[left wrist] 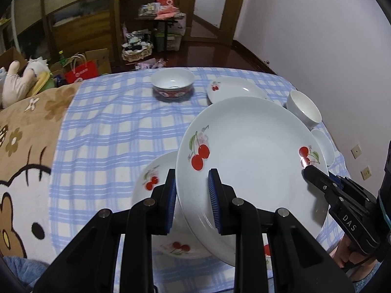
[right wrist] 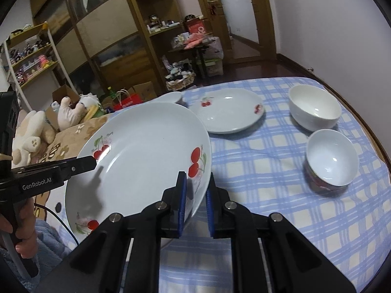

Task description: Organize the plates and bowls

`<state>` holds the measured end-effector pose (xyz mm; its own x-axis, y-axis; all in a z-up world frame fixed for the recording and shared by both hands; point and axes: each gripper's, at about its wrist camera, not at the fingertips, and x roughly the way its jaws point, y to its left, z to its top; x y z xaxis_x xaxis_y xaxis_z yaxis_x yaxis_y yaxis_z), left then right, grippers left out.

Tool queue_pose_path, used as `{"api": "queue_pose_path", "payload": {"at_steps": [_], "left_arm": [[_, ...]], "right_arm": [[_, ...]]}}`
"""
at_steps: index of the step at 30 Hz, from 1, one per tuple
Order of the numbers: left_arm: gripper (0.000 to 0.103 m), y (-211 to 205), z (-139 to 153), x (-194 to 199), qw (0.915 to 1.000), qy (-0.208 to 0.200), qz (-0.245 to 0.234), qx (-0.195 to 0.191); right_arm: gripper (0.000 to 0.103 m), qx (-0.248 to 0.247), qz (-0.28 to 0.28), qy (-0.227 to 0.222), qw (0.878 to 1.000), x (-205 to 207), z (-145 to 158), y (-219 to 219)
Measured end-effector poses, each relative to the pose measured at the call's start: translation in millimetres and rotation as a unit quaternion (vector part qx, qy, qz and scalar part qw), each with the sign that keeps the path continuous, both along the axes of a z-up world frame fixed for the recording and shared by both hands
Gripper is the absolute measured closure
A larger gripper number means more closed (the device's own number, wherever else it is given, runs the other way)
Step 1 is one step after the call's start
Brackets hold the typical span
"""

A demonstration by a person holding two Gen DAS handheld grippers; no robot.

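A large white plate with red cherries (left wrist: 244,151) (right wrist: 146,151) hangs tilted above the blue checked cloth, held by both grippers. My left gripper (left wrist: 192,174) is shut on its near rim, and its finger (right wrist: 83,163) shows at the plate's left edge in the right wrist view. My right gripper (right wrist: 196,174) is shut on the opposite rim, and it appears as a black finger (left wrist: 315,175) in the left wrist view. Below the held plate a second cherry plate (left wrist: 154,183) lies on the cloth. A third cherry plate (left wrist: 234,89) (right wrist: 227,112) lies further back.
A white bowl (left wrist: 304,108) (right wrist: 314,111) stands near the right edge, with a red-patterned bowl (right wrist: 331,156) (left wrist: 322,144) in front of it. Another patterned bowl (left wrist: 172,83) sits at the far middle. A brown cartoon blanket (left wrist: 24,146) covers the left side.
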<state>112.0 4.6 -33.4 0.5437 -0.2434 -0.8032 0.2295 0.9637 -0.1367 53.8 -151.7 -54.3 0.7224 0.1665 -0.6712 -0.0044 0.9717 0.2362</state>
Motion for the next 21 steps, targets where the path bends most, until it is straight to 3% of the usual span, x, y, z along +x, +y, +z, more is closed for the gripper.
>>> {"api": "queue_pose_path", "payload": {"at_steps": [8, 21], "left_arm": [[0.078, 32.3, 8.9, -3.6, 0.9995, -0.016, 0.027, -0.004], [0.078, 54.0, -43.6, 14.1, 0.9979, 0.025, 0.057, -0.015]], "right_arm": [[0.088, 0.001, 0.02, -0.012, 1.0, 7.0, 6.5, 31.5], [0.088, -0.027, 0.024, 0.017, 0.999, 26.1, -26.5, 53.1]]}}
